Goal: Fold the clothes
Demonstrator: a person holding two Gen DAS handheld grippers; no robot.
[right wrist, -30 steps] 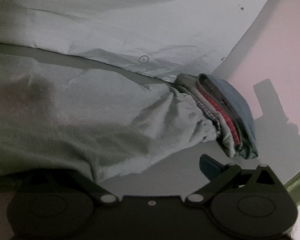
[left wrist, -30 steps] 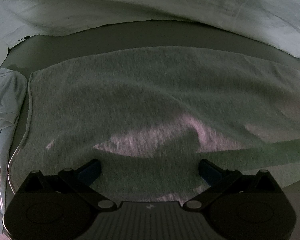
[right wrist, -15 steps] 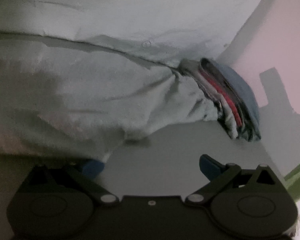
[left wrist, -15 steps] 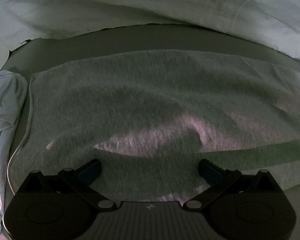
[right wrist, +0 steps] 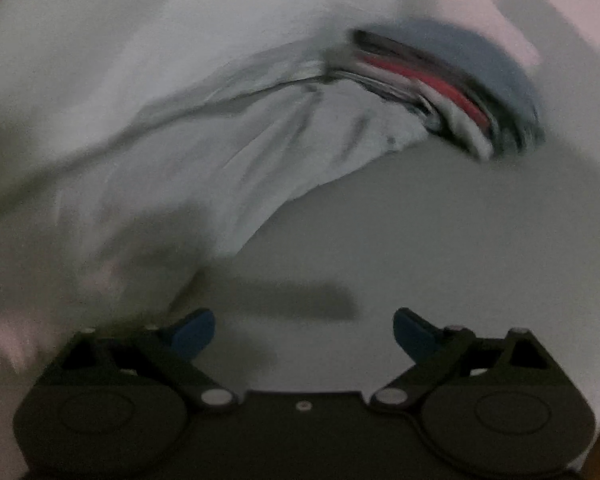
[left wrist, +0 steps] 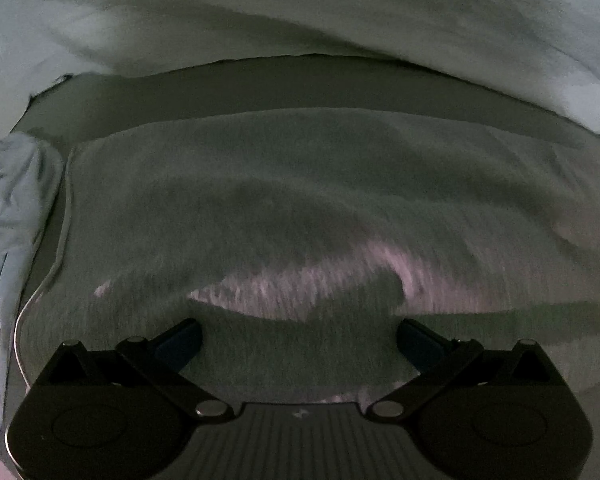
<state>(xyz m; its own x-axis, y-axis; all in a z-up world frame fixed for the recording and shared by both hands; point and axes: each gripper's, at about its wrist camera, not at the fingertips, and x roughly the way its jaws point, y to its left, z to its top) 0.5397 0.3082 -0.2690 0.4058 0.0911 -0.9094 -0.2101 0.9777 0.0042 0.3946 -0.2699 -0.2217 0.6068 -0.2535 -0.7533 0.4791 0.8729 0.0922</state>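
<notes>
One flat grey fleece garment (left wrist: 300, 208) lies spread on the pale grey tabletop (right wrist: 440, 240), under the left gripper (left wrist: 299, 330), whose jaws stand wide and empty. The right gripper (right wrist: 304, 330), also wide and empty, hangs by the cloth's rumpled end at ten o'clock; a careless pull there could, I judge, topple the folded stack of blue, red and white clothes (right wrist: 460, 80) touching it at one o'clock.

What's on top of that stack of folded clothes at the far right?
A folded blue garment tops the stack of folded clothes; red, white and dark layers show edge-on beneath it. The crumpled pale grey garment reaches the stack's near side, hiding its base there.
</notes>
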